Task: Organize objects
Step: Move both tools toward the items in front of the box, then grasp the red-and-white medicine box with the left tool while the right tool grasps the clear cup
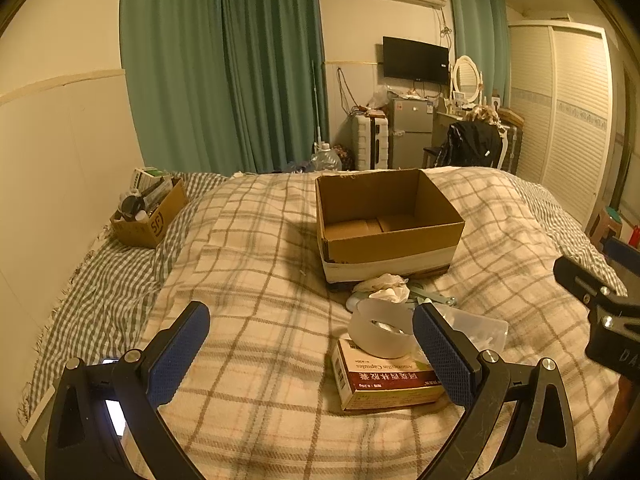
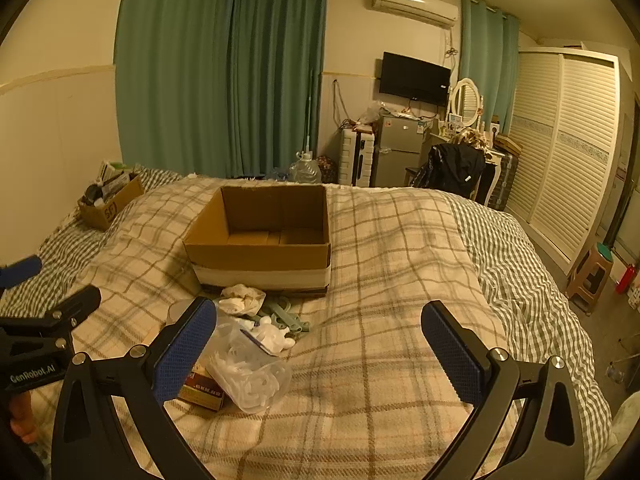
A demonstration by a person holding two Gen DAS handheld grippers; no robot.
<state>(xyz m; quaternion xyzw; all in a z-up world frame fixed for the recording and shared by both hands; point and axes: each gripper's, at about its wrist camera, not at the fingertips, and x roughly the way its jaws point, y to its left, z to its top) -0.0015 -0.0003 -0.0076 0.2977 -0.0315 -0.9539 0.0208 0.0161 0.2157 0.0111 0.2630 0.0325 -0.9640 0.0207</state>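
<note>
Nearest to the cameras, the left gripper (image 1: 311, 354) and the right gripper (image 2: 319, 350) are both held released, with the blue pads spread wide and nothing grasped between them. Both are held above the bed (image 2: 400, 260), which is covered by a checked blanket. Just behind the left gripper, a medicine box (image 1: 384, 384) is seen lying flat, and a roll of translucent tape (image 1: 382, 330) is rested on top of it. Beside these, a clear plastic bag (image 2: 250, 376) with white pieces inside is laid. A little farther, crumpled white tissue (image 2: 242, 294) and pale green clips (image 2: 286, 316) are found against the front of an empty cardboard box (image 2: 260, 240). Far to the left, a smaller filled carton (image 1: 150, 216) is placed near the wall.
</note>
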